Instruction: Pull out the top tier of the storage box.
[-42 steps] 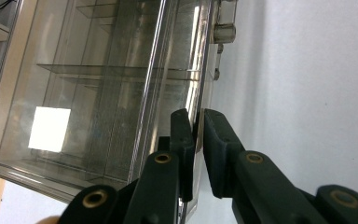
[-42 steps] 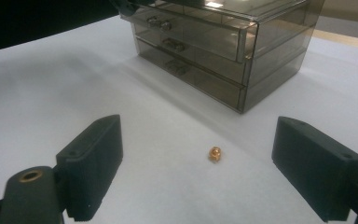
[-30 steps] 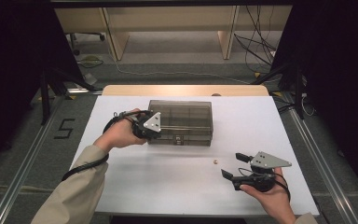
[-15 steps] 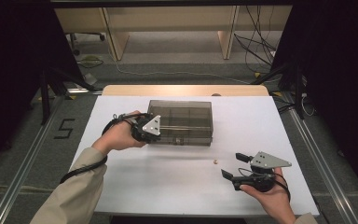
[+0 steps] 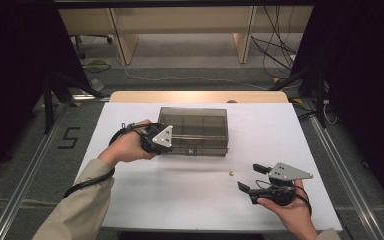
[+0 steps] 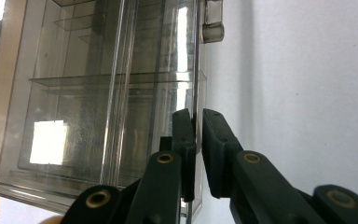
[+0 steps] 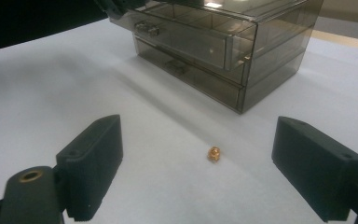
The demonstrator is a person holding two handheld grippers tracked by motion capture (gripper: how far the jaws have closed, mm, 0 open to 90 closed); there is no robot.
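A smoky clear drawer box [image 5: 195, 127] stands at the middle of the white table [image 5: 170, 200]. My left gripper [image 5: 164, 145] is at the box's front left corner. In the left gripper view, my left gripper [image 6: 198, 122] is shut on a thin clear panel [image 6: 196, 70] at the box's front, below a small drawer handle [image 6: 212, 29]. A tiny gold bead [image 5: 231, 173] lies on the table in front of the box. My right gripper [image 5: 250, 178] rests open just right of the bead. In the right gripper view the bead [image 7: 214, 153] lies ahead of my right gripper [image 7: 200, 135], between the wide jaws and untouched.
The box [image 7: 223, 42] has two stacked drawers with handles on the front. A wooden strip [image 5: 195, 96] borders the table's far edge. Cables [image 5: 275, 45] and desk legs stand on the floor beyond. Bare white table lies to the left and front.
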